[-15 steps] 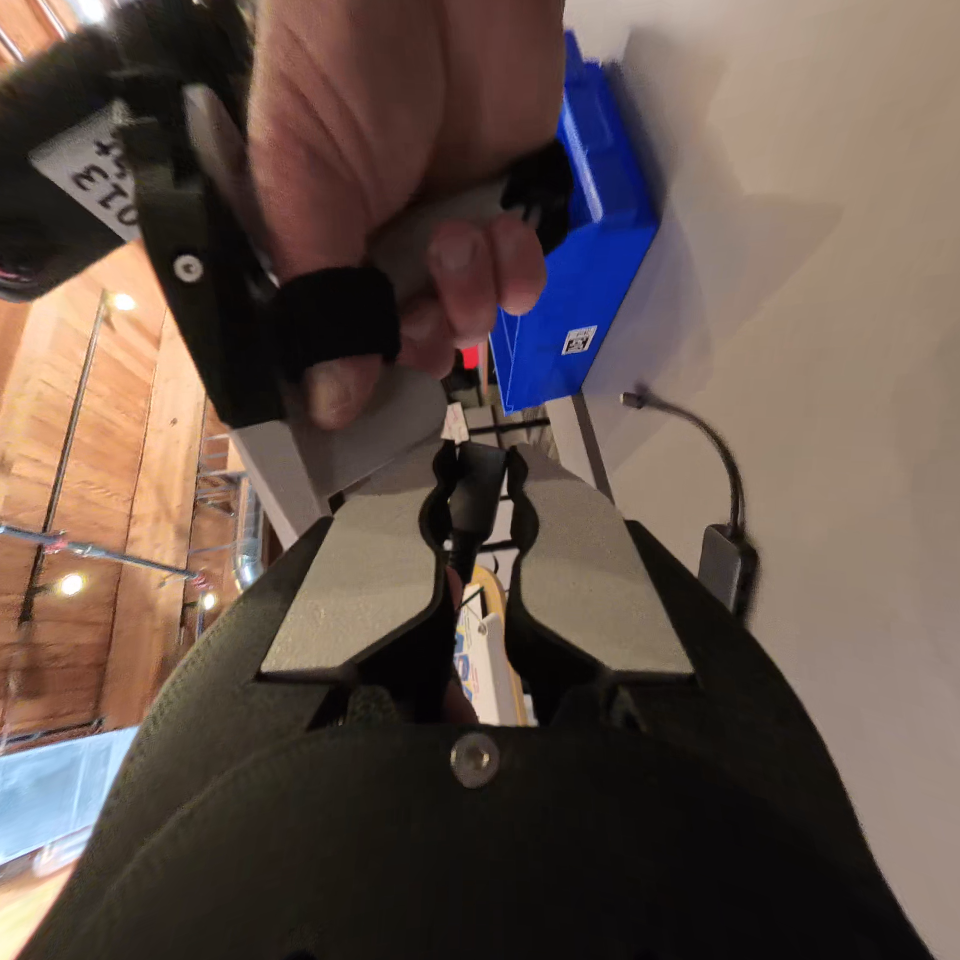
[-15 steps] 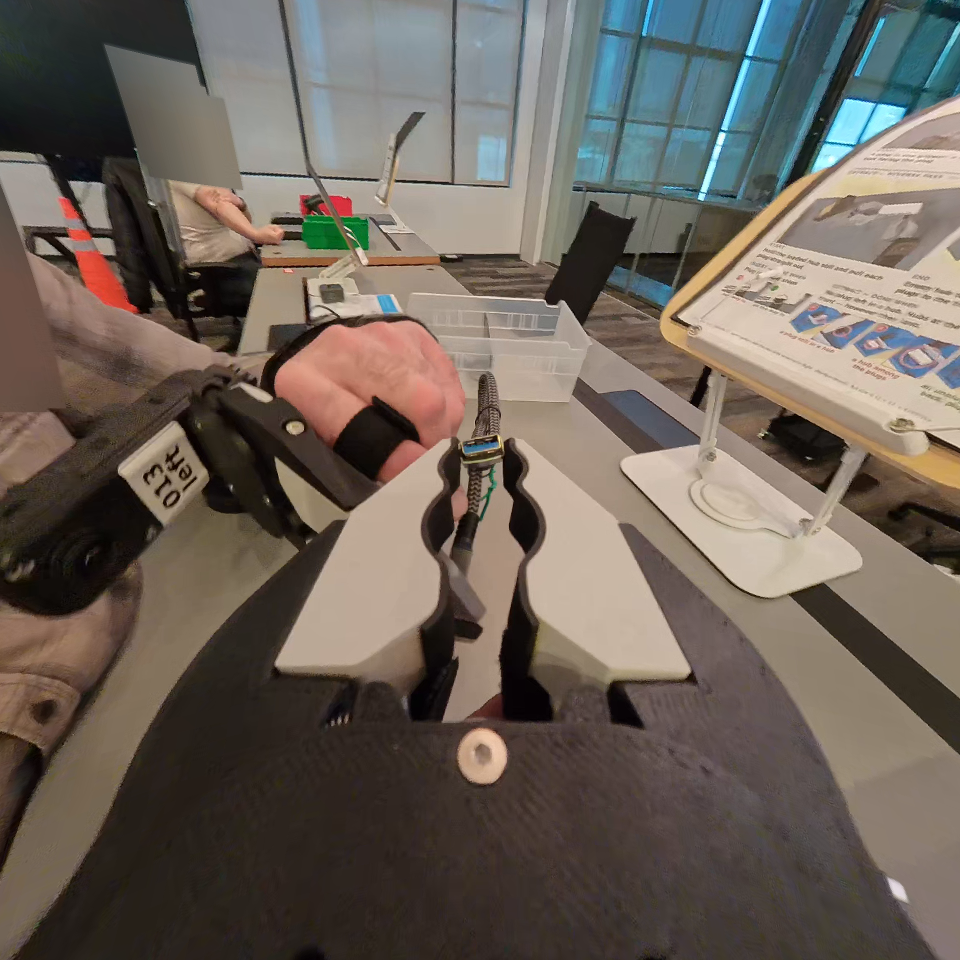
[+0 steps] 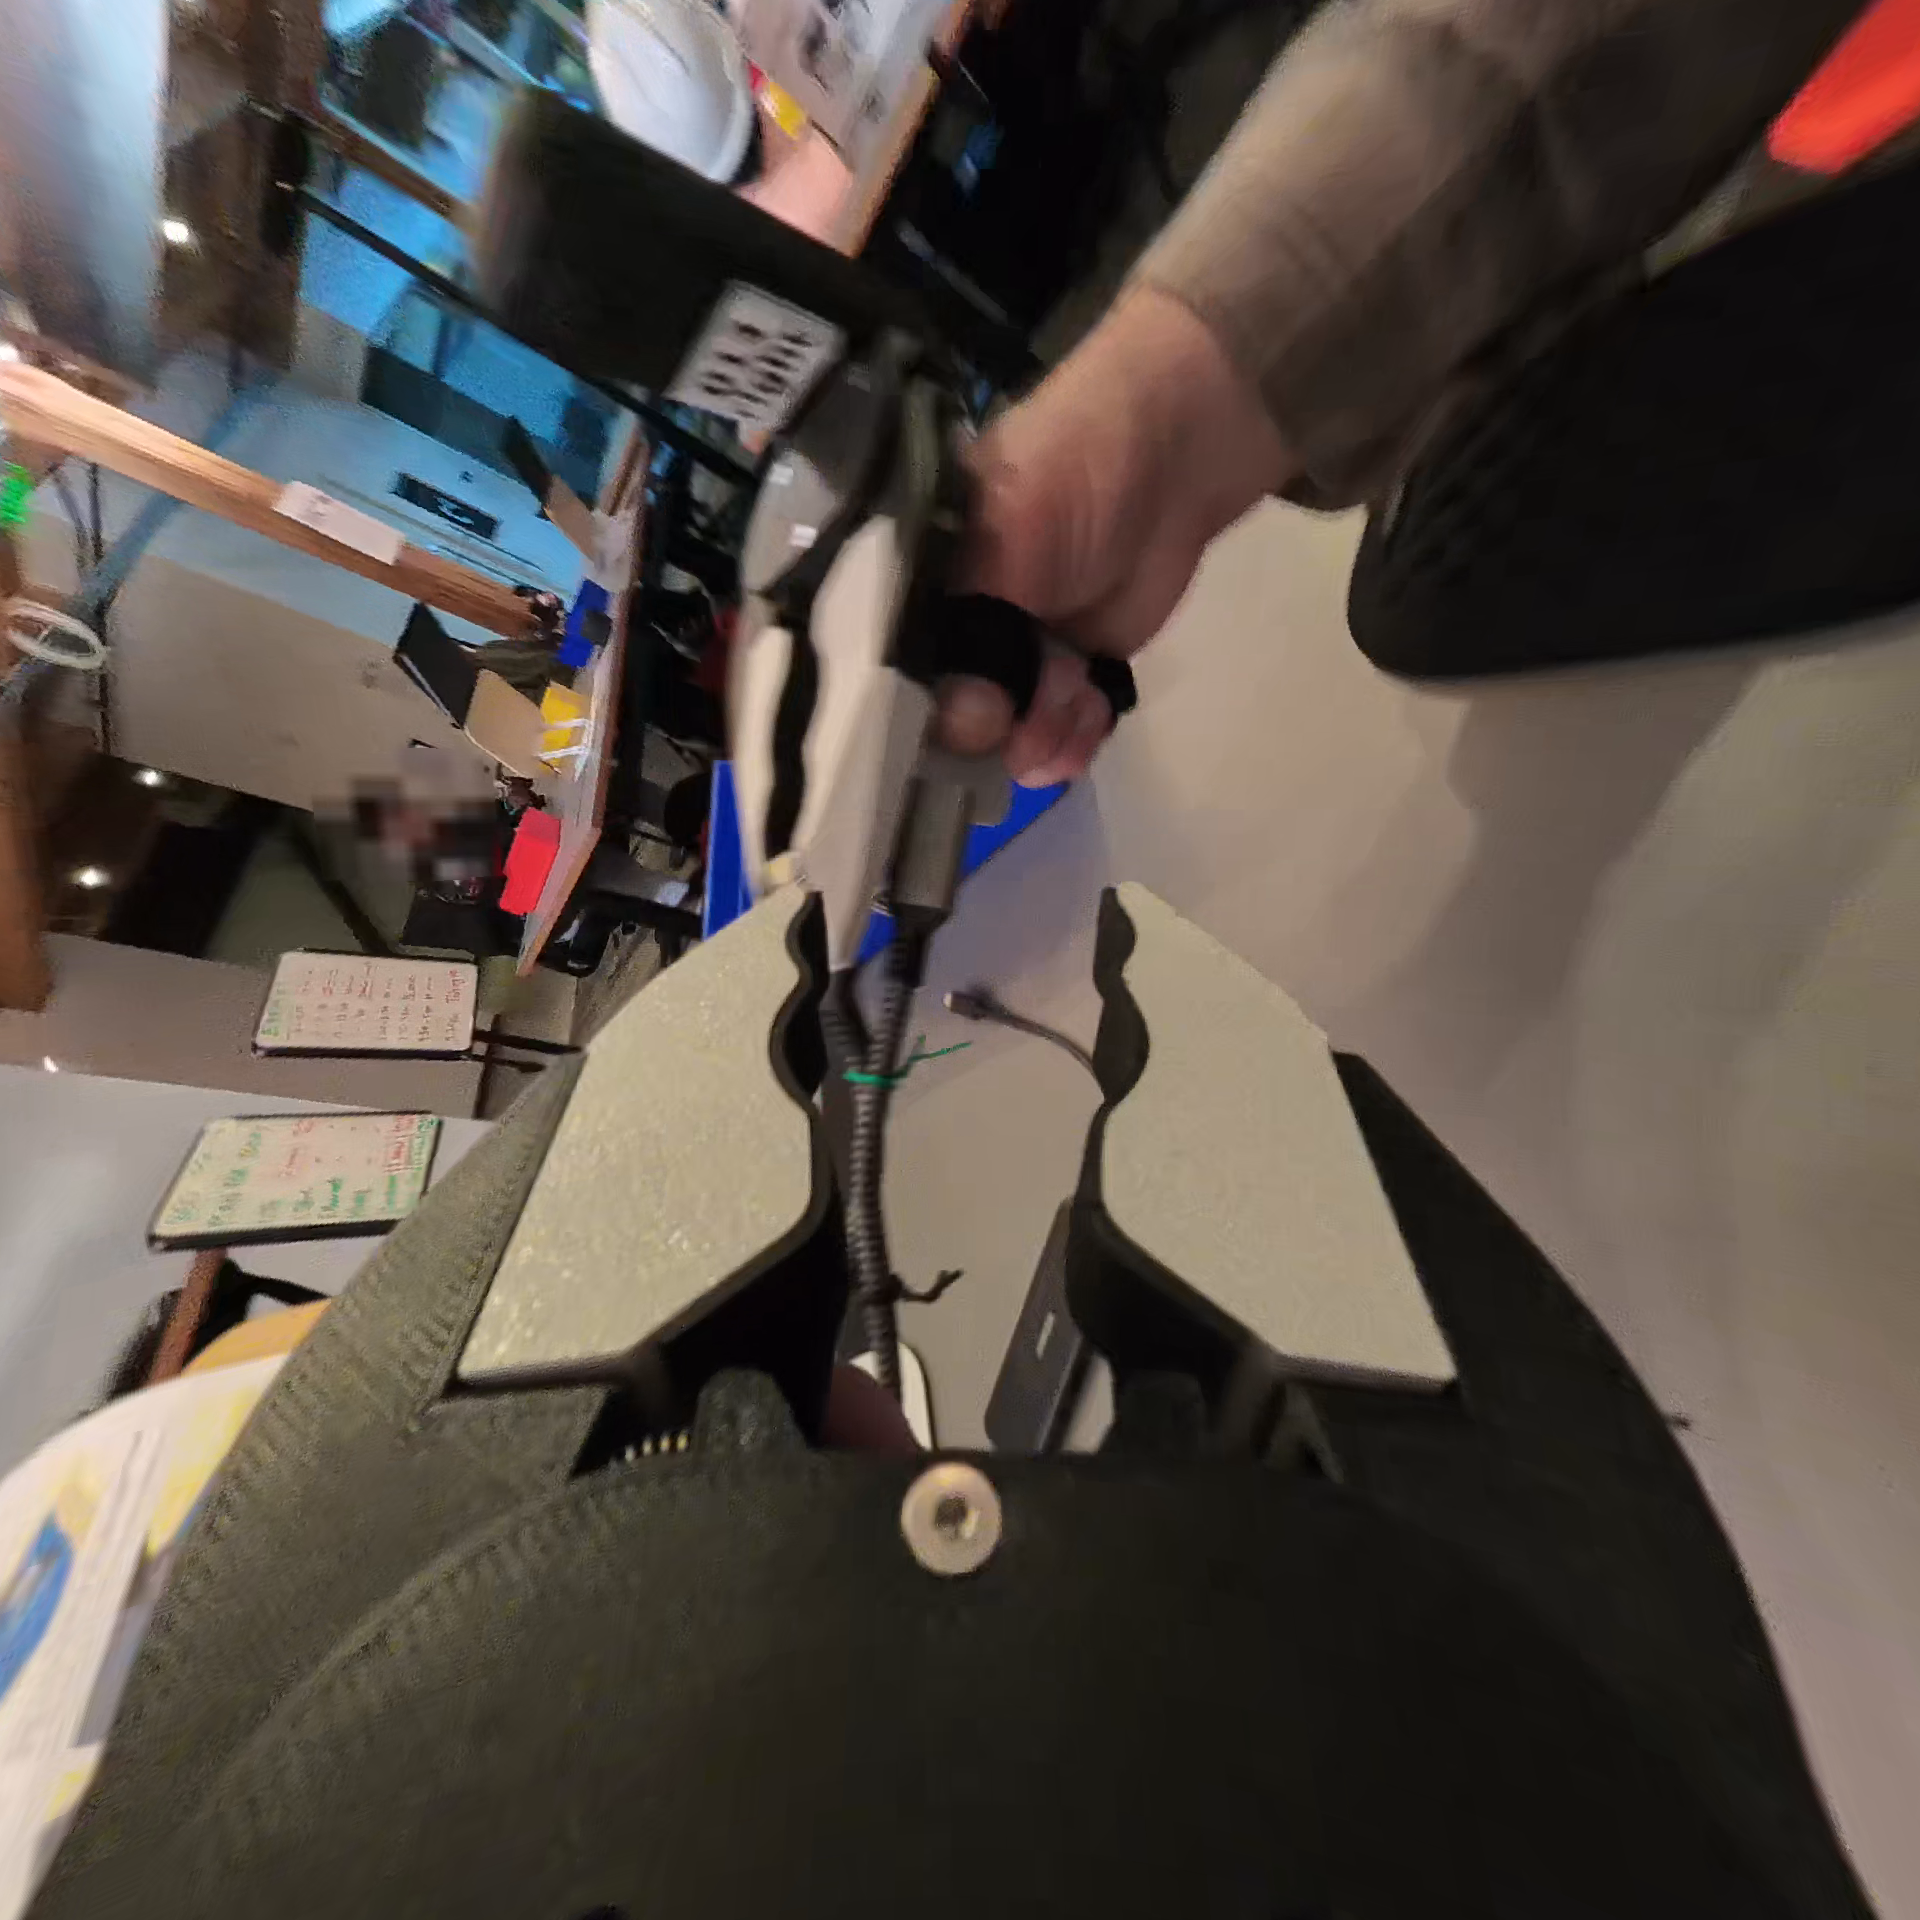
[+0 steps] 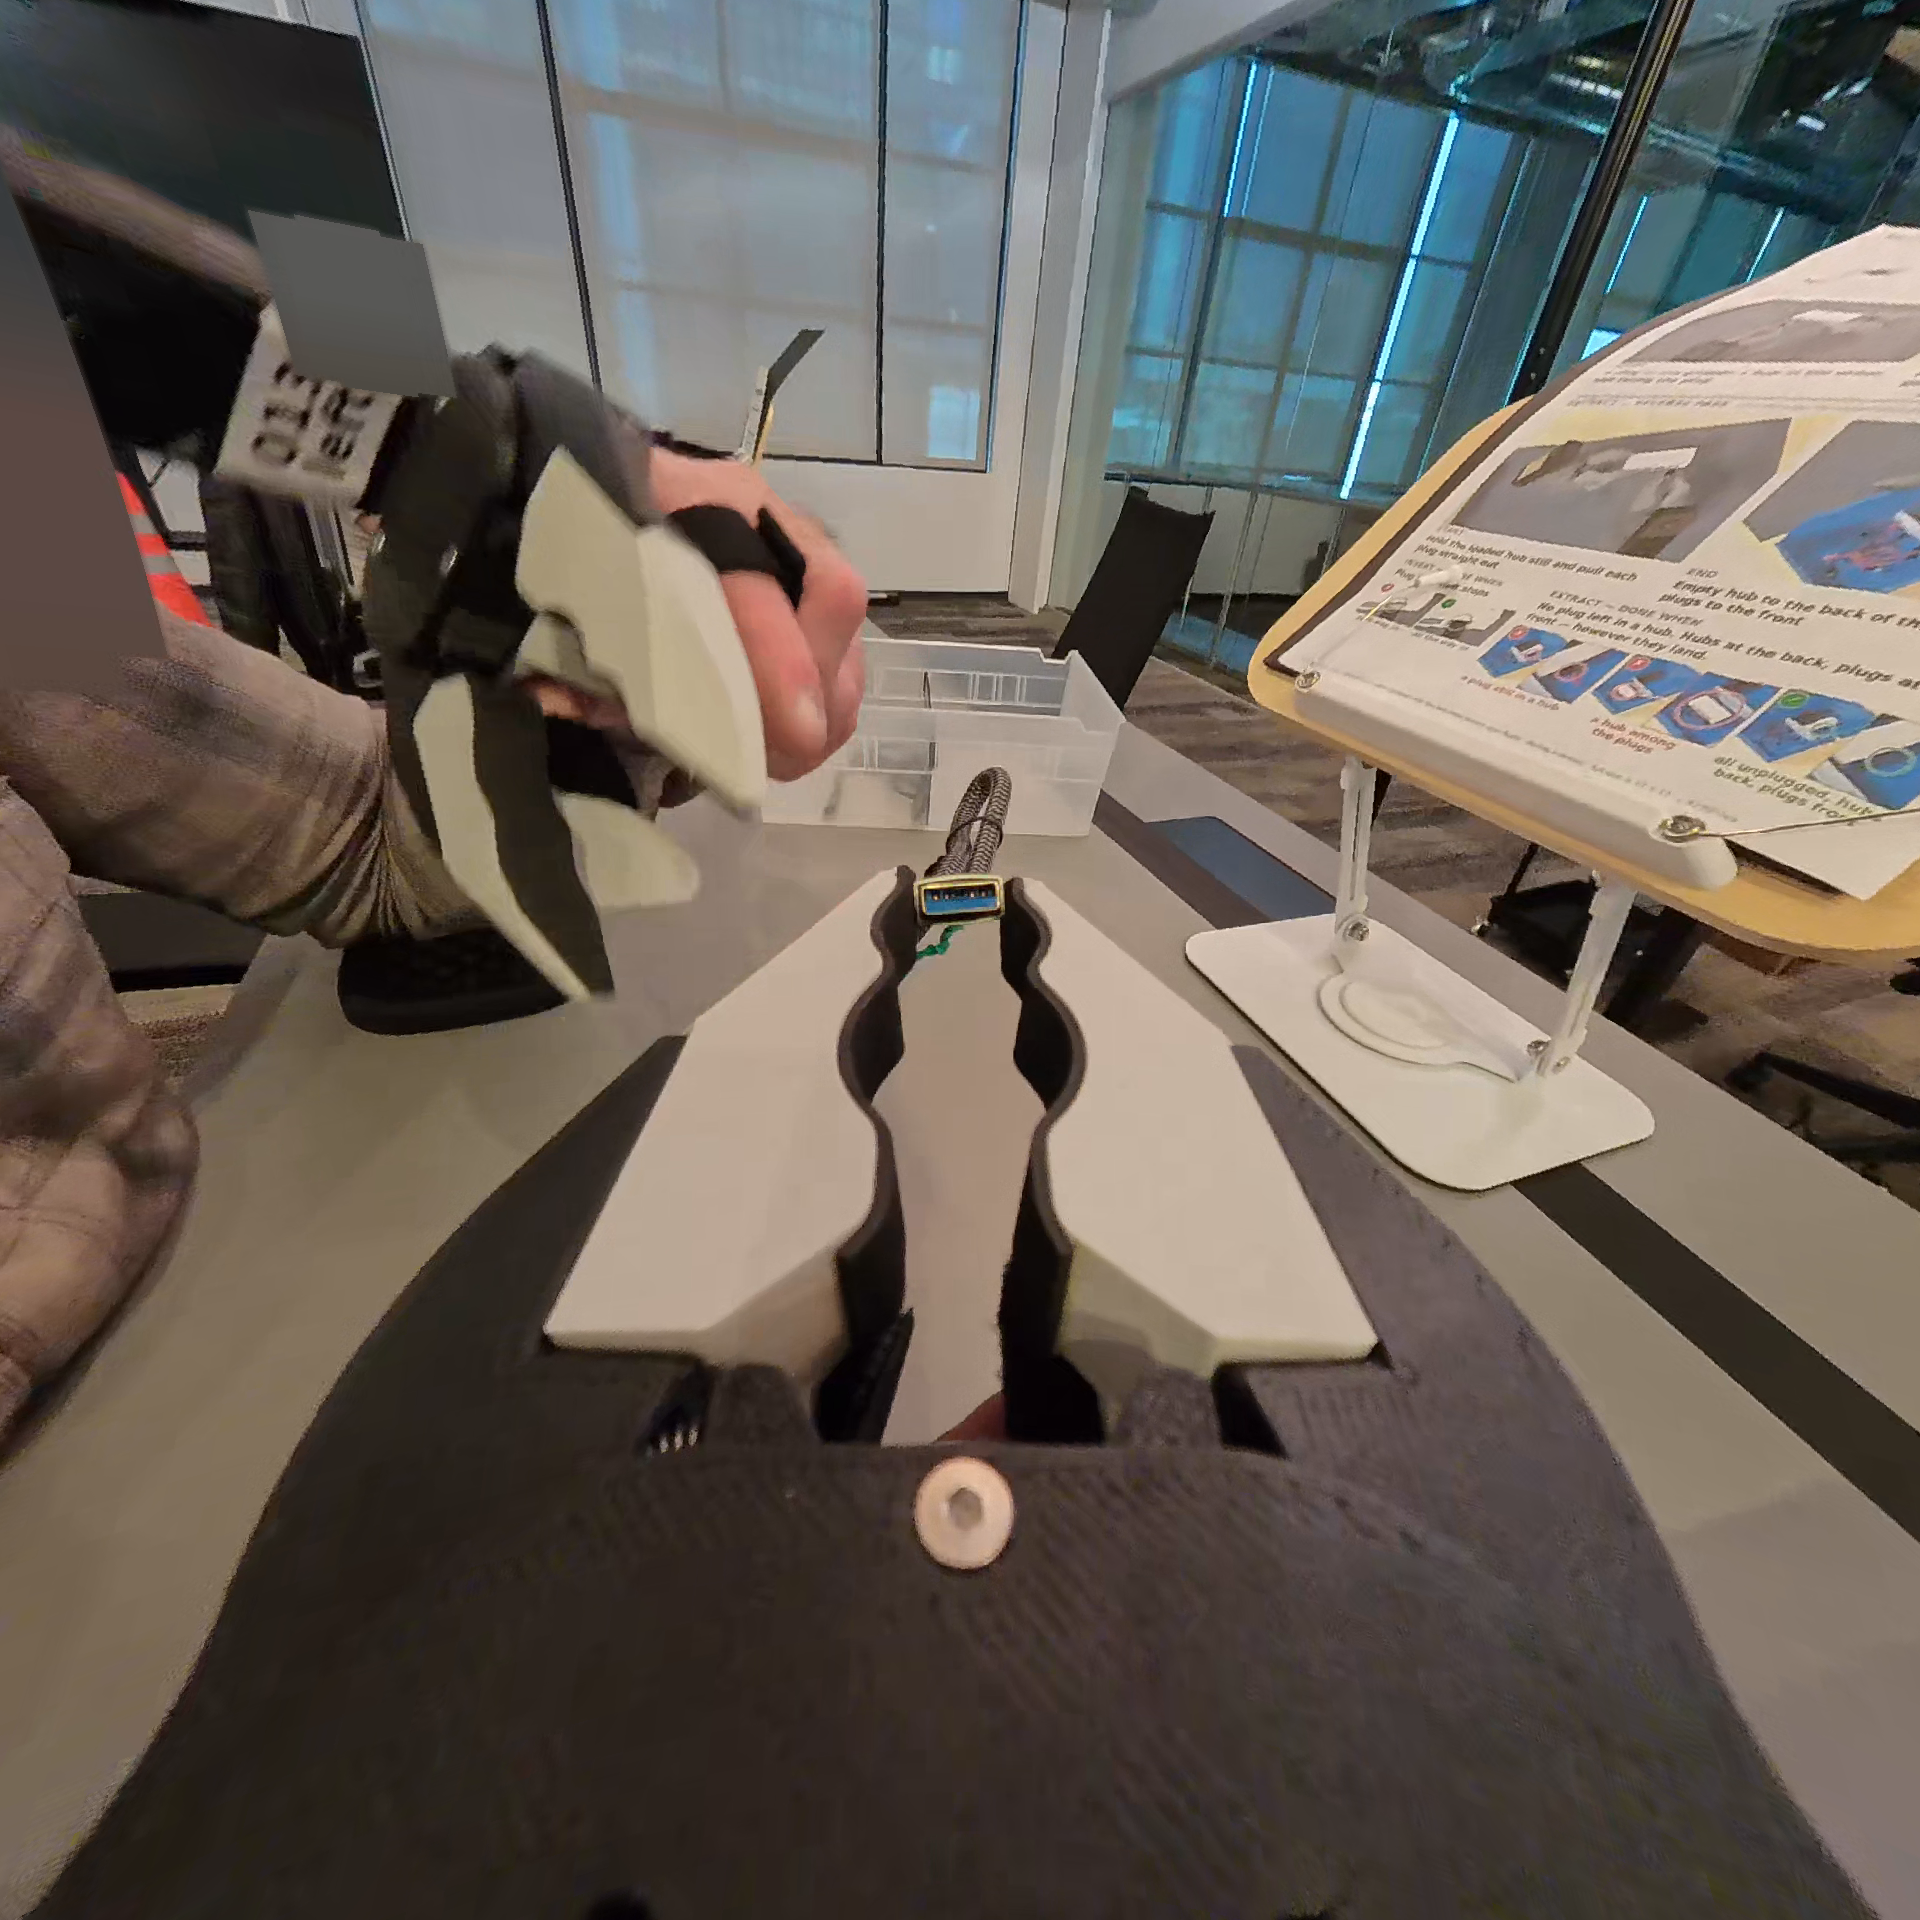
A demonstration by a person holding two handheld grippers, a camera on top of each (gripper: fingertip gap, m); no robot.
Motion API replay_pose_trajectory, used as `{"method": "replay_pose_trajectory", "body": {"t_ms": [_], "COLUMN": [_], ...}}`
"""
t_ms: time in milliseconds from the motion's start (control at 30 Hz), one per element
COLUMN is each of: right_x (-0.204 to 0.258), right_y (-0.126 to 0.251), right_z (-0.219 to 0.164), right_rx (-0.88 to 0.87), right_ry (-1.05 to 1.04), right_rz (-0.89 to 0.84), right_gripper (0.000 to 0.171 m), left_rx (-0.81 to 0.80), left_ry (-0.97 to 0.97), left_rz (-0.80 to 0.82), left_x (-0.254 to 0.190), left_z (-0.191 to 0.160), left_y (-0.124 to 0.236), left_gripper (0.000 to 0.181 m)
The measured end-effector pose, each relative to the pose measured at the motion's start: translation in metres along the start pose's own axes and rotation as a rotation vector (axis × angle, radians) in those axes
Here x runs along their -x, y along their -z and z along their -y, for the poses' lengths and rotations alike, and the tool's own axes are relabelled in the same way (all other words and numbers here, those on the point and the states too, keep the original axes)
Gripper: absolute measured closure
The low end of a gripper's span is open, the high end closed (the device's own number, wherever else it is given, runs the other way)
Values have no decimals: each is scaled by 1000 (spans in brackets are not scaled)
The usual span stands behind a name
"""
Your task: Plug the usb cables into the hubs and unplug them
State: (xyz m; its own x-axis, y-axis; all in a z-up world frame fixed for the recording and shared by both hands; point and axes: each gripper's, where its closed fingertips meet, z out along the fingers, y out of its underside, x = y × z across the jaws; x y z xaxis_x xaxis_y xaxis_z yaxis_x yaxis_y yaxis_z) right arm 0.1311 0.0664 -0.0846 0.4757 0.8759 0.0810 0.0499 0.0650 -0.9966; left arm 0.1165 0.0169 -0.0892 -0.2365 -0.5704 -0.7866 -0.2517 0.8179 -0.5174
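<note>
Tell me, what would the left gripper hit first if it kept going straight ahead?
Most likely the right gripper, pinching the plug just ahead; the cable runs between the left gripper's open fingers. Depth is unclear.

Motion-blurred left view; daylit, edge-warped right view.

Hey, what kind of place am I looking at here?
Probably an open office or lab workspace: tall glass partition walls, long grey work tables, and an instruction sheet on a stand.

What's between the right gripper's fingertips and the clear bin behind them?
In the right wrist view, only the braided cable, arching up from the USB plug pinched in the right gripper toward the clear bin.
</note>
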Motion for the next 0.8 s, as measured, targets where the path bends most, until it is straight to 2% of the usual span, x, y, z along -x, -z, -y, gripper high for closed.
{"method": "replay_pose_trajectory", "body": {"t_ms": [100, 233, 300, 367, 433, 800], "right_x": [8, 19, 23, 24, 23, 29], "right_y": [-3, -12, -13, -12, -10, -12], "right_z": [-2, 2, 5, 8, 11, 19], "right_rx": [8, -22, -52, -83, -117, -232], "right_ry": [57, 79, 79, 72, 52, -19], "right_rz": [16, 49, 62, 54, 48, 96], "right_gripper": [158, 158, 158, 158, 158, 159], "left_rx": [-75, 64, 1, -53, -135, -168], "left_ry": [157, 183, 277, 342, 411, 434], "left_rz": [65, 176, 122, 54, -87, -65], "left_x": [28, 43, 41, 37, 24, 22], "left_z": [3, -31, -30, -28, -19, -22], "left_y": [14, -2, -3, 0, 6, -9], "left_gripper": [137, 149, 162, 160, 150, 160]}}
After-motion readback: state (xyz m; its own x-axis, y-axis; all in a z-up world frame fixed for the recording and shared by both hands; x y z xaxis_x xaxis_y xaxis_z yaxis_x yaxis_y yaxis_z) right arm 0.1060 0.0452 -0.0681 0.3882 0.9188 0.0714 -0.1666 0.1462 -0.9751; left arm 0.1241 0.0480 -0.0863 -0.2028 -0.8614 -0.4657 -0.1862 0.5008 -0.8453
